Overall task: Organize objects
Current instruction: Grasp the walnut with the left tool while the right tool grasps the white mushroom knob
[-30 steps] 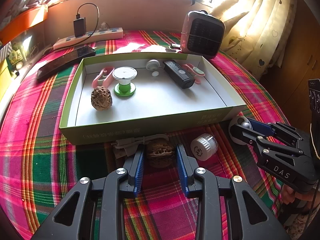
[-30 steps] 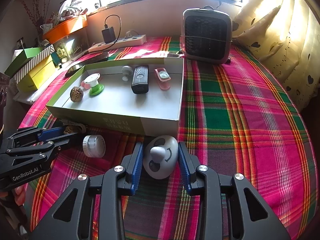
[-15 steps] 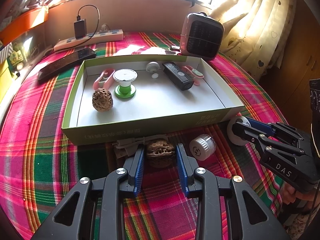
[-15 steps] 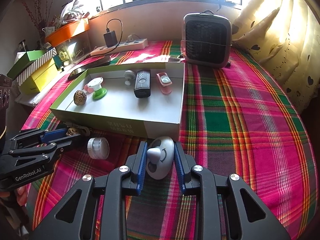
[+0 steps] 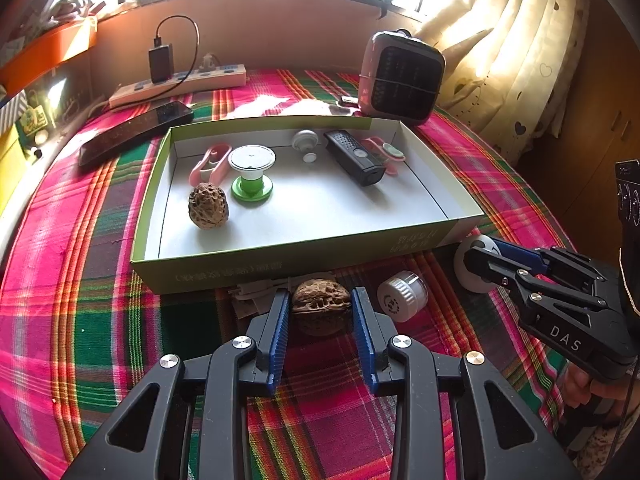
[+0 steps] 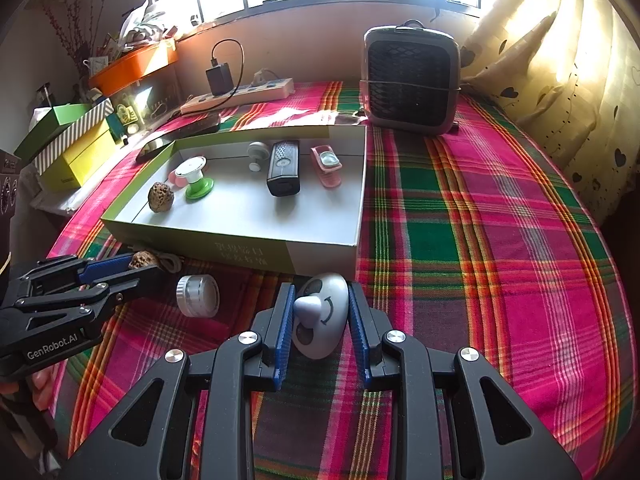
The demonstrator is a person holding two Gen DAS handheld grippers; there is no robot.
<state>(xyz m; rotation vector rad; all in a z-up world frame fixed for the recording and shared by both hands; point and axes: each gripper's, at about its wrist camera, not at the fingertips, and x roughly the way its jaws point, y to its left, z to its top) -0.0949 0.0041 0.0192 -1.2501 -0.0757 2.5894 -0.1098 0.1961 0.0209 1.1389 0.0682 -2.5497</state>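
Now both grippers are working just in front of the box (image 5: 224,268); the left gripper (image 5: 320,312) is pinching a walnut (image 5: 320,300) on the cloth; the right gripper (image 6: 322,316) is squeezing a white egg-shaped toy (image 6: 320,312); lifting each straight up should be clearing the box wall before carrying inward.

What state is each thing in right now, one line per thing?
Left gripper: fingers closed on the walnut.
Right gripper: fingers closed on the white egg-shaped gadget.
Green box: open, partly filled.
White jar: lying on its side.
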